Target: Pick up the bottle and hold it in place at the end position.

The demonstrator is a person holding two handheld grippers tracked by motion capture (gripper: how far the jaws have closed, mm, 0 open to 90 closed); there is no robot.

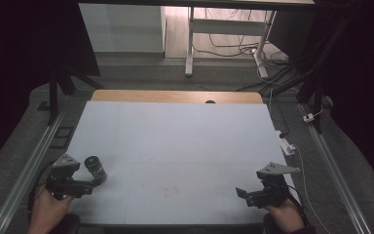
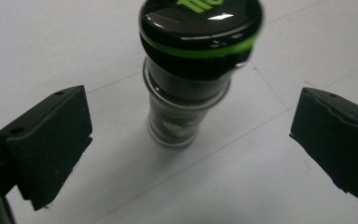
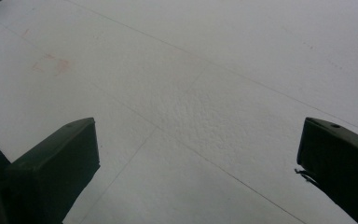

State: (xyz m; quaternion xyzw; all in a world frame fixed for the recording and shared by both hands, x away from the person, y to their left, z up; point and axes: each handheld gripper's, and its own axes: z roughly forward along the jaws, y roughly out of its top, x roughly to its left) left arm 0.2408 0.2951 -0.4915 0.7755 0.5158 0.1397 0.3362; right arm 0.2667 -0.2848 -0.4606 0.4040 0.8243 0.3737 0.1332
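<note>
We see a small dark bottle [image 1: 96, 168] standing upright near the table's [image 1: 175, 146] front-left corner, long axis vertical, its black green-rimmed cap [image 2: 200, 23] pointing up. Our left gripper [image 1: 97, 181] sits just beside it, jaws spread wide, bottle ahead between them, untouched. Our right gripper [image 1: 242, 194], front-right, well apart, also gapes, holding nothing.

Lab/test workspace, white-topped table [image 1: 175, 146], floor rails [image 1: 34, 161], loose cables [image 1: 233, 48], desk frame [image 1: 191, 44] behind.
</note>
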